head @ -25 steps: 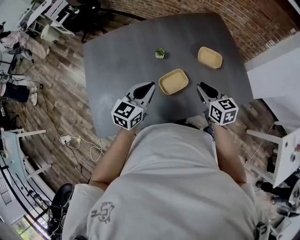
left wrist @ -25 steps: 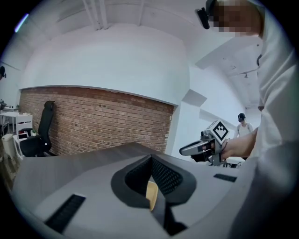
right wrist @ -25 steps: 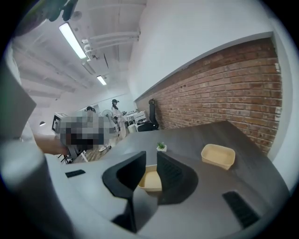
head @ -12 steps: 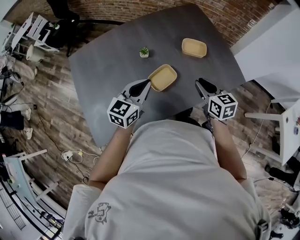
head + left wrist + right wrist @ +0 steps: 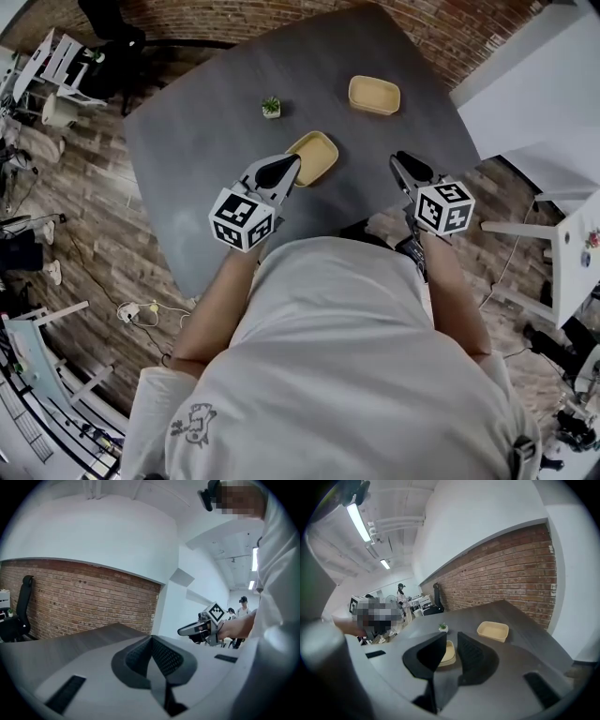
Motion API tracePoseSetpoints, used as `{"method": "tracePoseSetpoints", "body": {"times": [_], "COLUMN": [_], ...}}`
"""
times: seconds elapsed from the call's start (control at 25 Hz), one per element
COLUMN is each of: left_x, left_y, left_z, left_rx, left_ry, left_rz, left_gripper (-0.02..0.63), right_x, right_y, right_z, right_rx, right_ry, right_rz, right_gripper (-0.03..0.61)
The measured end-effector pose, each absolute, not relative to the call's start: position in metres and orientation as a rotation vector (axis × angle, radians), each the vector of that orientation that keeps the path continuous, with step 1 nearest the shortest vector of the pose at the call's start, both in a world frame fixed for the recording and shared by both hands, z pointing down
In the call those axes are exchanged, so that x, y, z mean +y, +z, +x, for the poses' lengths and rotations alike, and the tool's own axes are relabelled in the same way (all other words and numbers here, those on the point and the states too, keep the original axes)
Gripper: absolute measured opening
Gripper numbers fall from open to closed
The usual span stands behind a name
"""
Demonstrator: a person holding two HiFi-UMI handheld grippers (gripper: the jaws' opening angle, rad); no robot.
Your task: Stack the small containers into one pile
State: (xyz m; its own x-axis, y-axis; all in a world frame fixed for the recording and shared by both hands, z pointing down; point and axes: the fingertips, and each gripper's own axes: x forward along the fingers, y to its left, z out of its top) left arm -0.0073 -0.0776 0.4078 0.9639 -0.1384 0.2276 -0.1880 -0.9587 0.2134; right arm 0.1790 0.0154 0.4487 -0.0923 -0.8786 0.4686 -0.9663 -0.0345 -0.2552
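Left gripper [image 5: 285, 166] and right gripper [image 5: 404, 163] hovering over the tabletop [image 5: 187, 150], nothing stacked yet

The left fingers are pressing together on nothing, just beside the near container [image 5: 312, 157] at their 2 o'clock; the right fingers are standing apart, empty. The far container [image 5: 374, 95] is lying well apart at the near one's 1 o'clock, and a small plant [image 5: 271, 107] is standing at its 11 o'clock

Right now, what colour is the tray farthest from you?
The far tray is pale yellowish tan, clearest in the right gripper view.
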Motion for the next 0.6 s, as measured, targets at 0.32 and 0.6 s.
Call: {"method": "tracePoseSetpoints", "body": {"times": [0.32,0.6], "left_x": [-0.087,-0.099], "left_y": [0.423,0.438], "left_z": [0.028,0.067], "left_rx": [-0.269,-0.283], "left_ry": [0.361,0.401], "left_rz": [2.830,2.783], "left_gripper": [0.011,0.011], "right_x": [-0.005,-0.024], "right_y": [0.459,0.473], "right_z": [0.222,0.260], "right_rx": [-2.064,-2.069], "right_ry": [0.840,0.885], "right_rz": [1.952,1.901], "right_gripper": [0.080,0.080]}}
